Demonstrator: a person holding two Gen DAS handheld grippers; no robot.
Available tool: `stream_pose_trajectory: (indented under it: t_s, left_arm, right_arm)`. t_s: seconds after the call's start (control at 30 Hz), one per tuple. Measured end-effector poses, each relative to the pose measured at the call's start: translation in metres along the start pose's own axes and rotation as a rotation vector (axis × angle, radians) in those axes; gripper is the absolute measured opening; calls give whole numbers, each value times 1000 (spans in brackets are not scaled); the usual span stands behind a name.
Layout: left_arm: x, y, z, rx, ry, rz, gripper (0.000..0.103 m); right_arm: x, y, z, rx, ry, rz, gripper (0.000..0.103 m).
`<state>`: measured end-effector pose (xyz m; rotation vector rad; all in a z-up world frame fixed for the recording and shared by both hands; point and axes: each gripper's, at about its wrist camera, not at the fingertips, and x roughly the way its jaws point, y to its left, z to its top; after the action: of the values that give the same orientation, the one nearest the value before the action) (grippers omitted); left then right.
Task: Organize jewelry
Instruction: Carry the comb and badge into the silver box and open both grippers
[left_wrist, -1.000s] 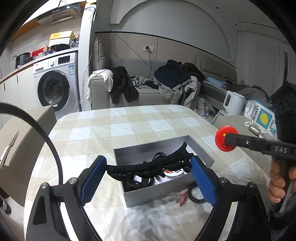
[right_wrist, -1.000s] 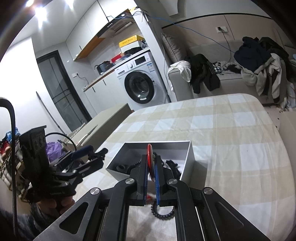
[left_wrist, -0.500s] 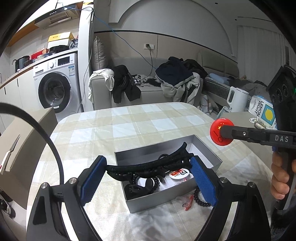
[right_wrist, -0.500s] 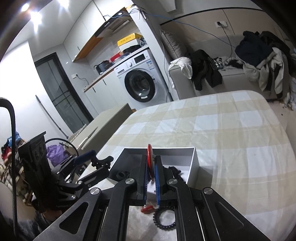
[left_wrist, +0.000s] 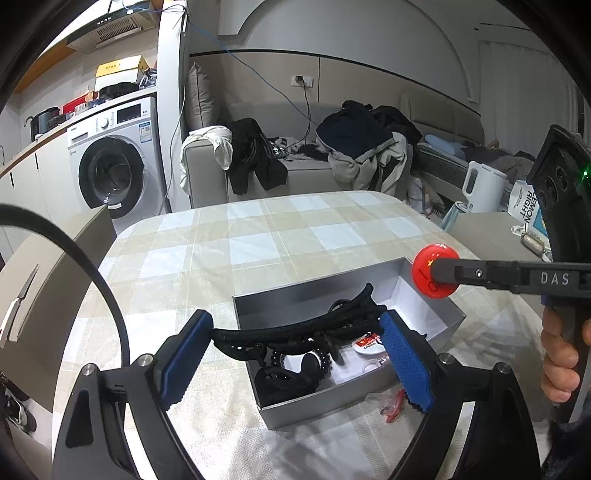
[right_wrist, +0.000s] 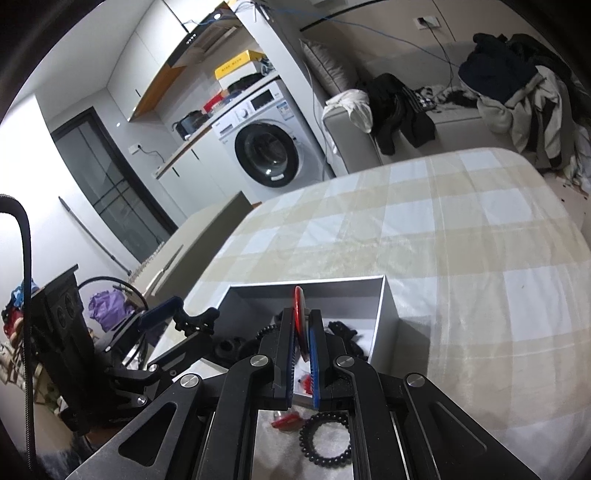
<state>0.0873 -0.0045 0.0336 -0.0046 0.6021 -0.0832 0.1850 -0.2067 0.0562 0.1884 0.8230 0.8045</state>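
Note:
A grey open box (left_wrist: 424, 295) (right_wrist: 386, 314) sits on the checked table and holds dark jewelry and a small badge (left_wrist: 367, 341). My left gripper (left_wrist: 295, 347) is shut on a long black hair clip (left_wrist: 295, 330), held across above the box. My right gripper (right_wrist: 303, 347) is shut on a red round badge (right_wrist: 298, 314) (left_wrist: 436, 271), held edge-up over the box's right side. A black bead bracelet (right_wrist: 325, 437) and a small red piece (right_wrist: 286, 421) (left_wrist: 393, 406) lie on the table just in front of the box.
The checked tablecloth (right_wrist: 443, 229) stretches beyond the box. A grey chair back (left_wrist: 48, 280) stands left of the table. A washing machine (left_wrist: 110, 162) and a sofa with clothes (left_wrist: 351, 147) are behind. A white kettle (left_wrist: 482, 182) stands at the right.
Both grippers have come closer over the box. The red badge has moved left and down toward the box's right side. The hair clip stays gripped.

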Motion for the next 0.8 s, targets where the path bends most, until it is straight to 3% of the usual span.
stream_pose_trajectory:
  t_s: [0.8]
  left_arm:
    - [17,-4,-6,26,50,31,88]
  right_arm:
    - [33,3,-12,-7,70,-43,6]
